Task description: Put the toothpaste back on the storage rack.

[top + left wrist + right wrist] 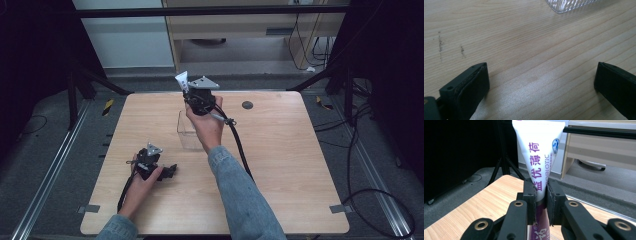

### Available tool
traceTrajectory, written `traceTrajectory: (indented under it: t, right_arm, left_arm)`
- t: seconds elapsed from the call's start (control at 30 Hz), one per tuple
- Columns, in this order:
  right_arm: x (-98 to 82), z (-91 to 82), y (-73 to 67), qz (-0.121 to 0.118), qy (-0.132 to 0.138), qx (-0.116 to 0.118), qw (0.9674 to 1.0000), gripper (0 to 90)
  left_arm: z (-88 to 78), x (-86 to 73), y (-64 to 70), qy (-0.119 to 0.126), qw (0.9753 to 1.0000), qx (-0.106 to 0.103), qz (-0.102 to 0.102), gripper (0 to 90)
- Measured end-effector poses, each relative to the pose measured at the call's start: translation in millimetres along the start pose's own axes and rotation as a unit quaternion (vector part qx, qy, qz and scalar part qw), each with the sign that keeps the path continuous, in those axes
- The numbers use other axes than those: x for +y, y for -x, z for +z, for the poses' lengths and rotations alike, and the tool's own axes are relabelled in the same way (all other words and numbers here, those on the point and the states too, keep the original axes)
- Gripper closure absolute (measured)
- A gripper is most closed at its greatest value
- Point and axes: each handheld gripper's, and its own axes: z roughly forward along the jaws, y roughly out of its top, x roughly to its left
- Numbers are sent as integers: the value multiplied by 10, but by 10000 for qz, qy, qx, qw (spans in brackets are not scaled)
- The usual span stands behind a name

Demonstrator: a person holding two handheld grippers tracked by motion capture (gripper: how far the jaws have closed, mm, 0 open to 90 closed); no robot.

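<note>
wooden table (280,165) carries a clear plastic container (187,131) near its middle. right gripper (192,90) is above this container, its jaws clamped on a white tube (539,150) that stands upright between them. left gripper (169,171) rests on the table, jaws wide apart, holding nothing.

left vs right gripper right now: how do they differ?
The left gripper has its jaws wide apart with nothing between them; the right gripper is shut on a white and purple tube. The left sits low on the wooden table; the right is held up above a clear container. Both have black jaws.
</note>
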Motion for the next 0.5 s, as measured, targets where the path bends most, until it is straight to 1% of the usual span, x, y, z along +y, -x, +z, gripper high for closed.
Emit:
traceTrajectory:
  t: [0.13,0.3,0.5]
  right_arm:
    - [-60,25,-10,4,-31,12,10000,793]
    - [-181,84,-10,-29,-94,29,9999,793]
    - [-303,144,17,30,-166,4,9999,793]
  left_arm:
    - [0,0,0,1,10000,-1,1,0]
    - [1,0,0,5,10000,1,-3,0]
    - [1,0,1,-1,10000,-5,-8,0]
